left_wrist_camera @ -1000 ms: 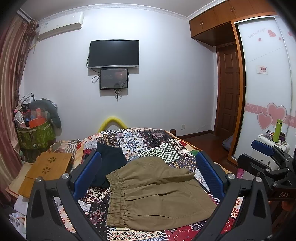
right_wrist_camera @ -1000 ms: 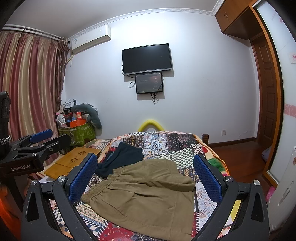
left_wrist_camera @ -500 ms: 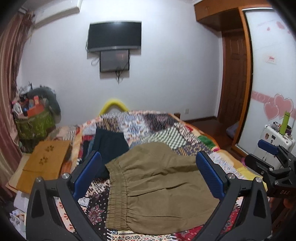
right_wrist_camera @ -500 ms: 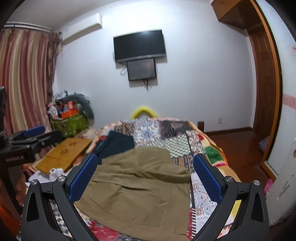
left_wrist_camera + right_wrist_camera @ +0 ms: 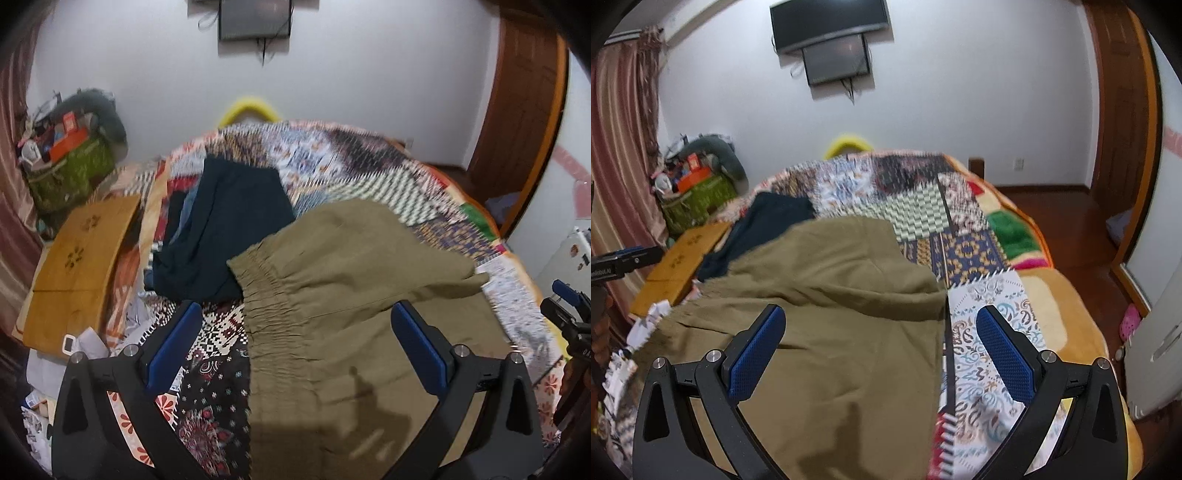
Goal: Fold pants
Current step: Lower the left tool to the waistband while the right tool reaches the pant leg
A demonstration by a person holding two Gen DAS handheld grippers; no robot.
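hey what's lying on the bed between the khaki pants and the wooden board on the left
A dark folded garment lies on the quilt between the khaki pants and the wooden board, touching the waistband. The left wrist view shows it best.

Both wrist cameras look down along open blue-padded fingers from close above the near end of the bed [image 5: 369, 155], facing the far wall; the left view's olive pants [image 5: 351, 295] and dark garment [image 5: 229, 221] also show in the right view.
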